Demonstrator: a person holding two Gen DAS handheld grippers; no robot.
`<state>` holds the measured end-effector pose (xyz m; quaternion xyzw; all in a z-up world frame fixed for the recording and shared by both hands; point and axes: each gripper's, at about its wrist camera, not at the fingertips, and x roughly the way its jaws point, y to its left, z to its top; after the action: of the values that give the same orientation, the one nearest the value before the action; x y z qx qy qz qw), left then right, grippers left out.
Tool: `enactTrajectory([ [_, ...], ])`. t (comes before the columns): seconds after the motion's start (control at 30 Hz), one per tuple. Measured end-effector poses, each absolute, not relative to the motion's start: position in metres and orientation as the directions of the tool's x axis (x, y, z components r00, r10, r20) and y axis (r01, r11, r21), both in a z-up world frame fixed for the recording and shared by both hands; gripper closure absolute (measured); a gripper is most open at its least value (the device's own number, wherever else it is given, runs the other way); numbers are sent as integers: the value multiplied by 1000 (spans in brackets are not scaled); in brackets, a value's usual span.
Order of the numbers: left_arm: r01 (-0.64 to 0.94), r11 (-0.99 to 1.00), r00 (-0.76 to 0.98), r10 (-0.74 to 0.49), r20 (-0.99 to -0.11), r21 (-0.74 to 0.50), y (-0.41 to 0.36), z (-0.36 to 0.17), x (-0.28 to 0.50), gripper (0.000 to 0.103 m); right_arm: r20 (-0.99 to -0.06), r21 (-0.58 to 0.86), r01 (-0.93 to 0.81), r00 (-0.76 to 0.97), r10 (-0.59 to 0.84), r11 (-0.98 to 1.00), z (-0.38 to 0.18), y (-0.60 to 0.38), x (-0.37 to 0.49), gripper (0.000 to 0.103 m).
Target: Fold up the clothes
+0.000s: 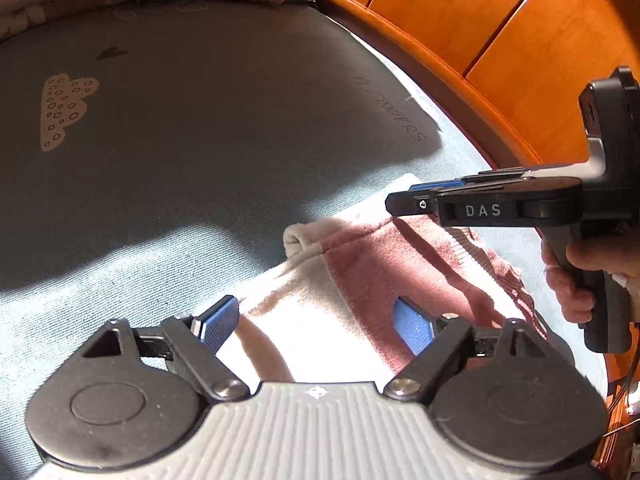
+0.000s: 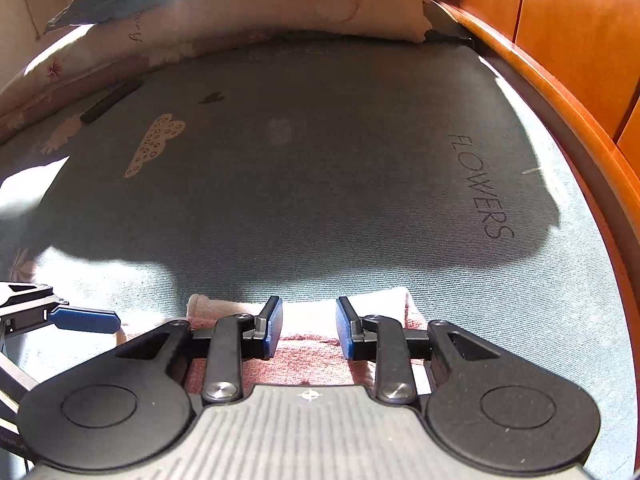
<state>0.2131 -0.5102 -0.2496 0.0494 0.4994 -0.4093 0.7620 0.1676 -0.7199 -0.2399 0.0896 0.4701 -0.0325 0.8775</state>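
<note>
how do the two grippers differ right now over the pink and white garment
The left gripper stands wide open, its blue pads far apart over the pink and white garment. The right gripper has a much narrower gap, with nothing visibly pinched between its pads. The left one sits over the garment's white part, the right over its far edge. Both have blue pads and point down at the bed.

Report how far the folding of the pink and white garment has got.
Done: the pink and white garment lies in a compact, seemingly folded bundle on the blue bedspread. In hand: nothing; left tongs and right tongs hover over it, both open. Left: any final fold or tidying.
</note>
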Motion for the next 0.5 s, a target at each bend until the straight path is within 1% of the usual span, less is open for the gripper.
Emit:
enactTrajectory([
  [0.07, 677, 663, 161, -557, -815, -320, -514, -255, 214, 19, -834, 137, 155, 551, 30, 978, -244, -725, 169, 70],
  [0.17, 679, 663, 169, -560, -811, -316, -514, -248, 211, 19, -839, 153, 175, 544, 34, 972, -250, -732, 171, 70],
  [0.3, 691, 660, 182, -553, -813, -294, -508, -230, 202, 19, -830, 178, 185, 556, 46, 967, -226, -733, 154, 64],
  [0.33, 693, 656, 174, -554, -814, -299, -507, -227, 198, 19, -832, 170, 180, 553, 43, 969, -220, -732, 149, 59],
  [0.37, 695, 651, 161, -554, -817, -304, -507, -225, 194, 19, -838, 159, 175, 544, 39, 972, -218, -731, 144, 57],
  [0.5, 703, 645, 131, -531, -837, -299, -508, -223, 174, 19, -876, 136, 173, 480, 37, 975, -225, -724, 130, 57],
])
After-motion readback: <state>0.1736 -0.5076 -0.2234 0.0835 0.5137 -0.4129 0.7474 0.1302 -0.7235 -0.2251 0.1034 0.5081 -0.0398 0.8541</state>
